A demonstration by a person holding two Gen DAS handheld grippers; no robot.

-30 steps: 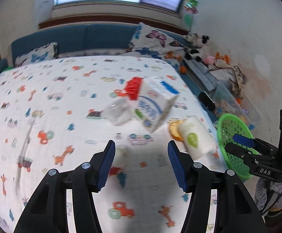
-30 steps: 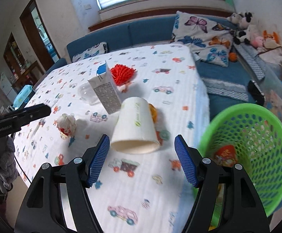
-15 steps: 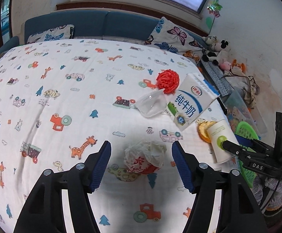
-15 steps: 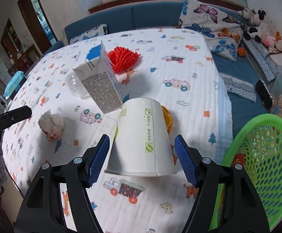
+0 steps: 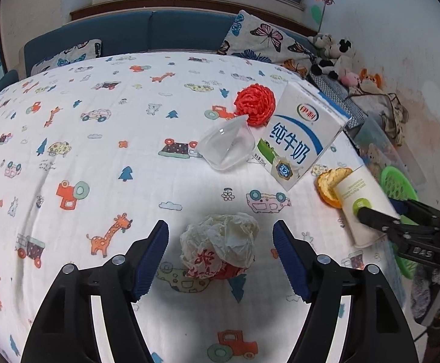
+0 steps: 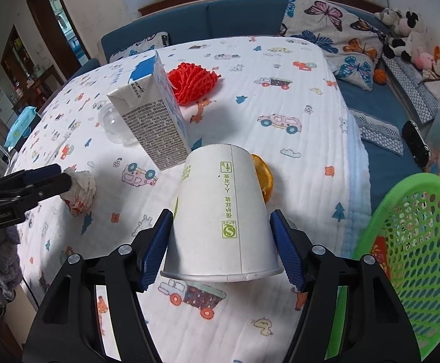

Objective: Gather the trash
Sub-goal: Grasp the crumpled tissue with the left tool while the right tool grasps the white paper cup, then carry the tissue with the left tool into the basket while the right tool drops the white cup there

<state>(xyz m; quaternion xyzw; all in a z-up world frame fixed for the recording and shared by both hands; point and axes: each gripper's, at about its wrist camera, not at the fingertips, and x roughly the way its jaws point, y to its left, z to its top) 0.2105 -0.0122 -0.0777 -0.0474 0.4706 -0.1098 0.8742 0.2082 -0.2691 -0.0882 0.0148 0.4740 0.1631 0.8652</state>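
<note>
**Two grippers close in on table litter, basket waiting at the edge**

The left gripper (image 5: 220, 258) stands wide open around a crumpled paper wad (image 5: 220, 246) on the cartoon-print tablecloth (image 5: 98, 139), its blue pads well clear of the wad on both sides. The right gripper (image 6: 221, 249) brackets an upturned paper cup (image 6: 223, 217) near its rim, jaws spread and holding nothing firmly; whether the pads already touch the cup wall is hard to judge through the fisheye. An orange peel (image 6: 263, 178) lies just behind the cup, a milk carton (image 6: 151, 121) stands tilted beyond it, with a clear plastic cup (image 5: 227, 146) and a red foam net (image 5: 255, 104) further back. The green basket (image 6: 413, 251) sits off the table's right edge, some wrapper already inside.

The step in hand looks to be a double pick. Done well, the left jaws close gently about the wad's middle, since it will compress. The right should squeeze lightly near the stiffer rim, because thin paper walls buckle, then lift straight up before swinging to the basket, clear of the peel and carton.
</note>
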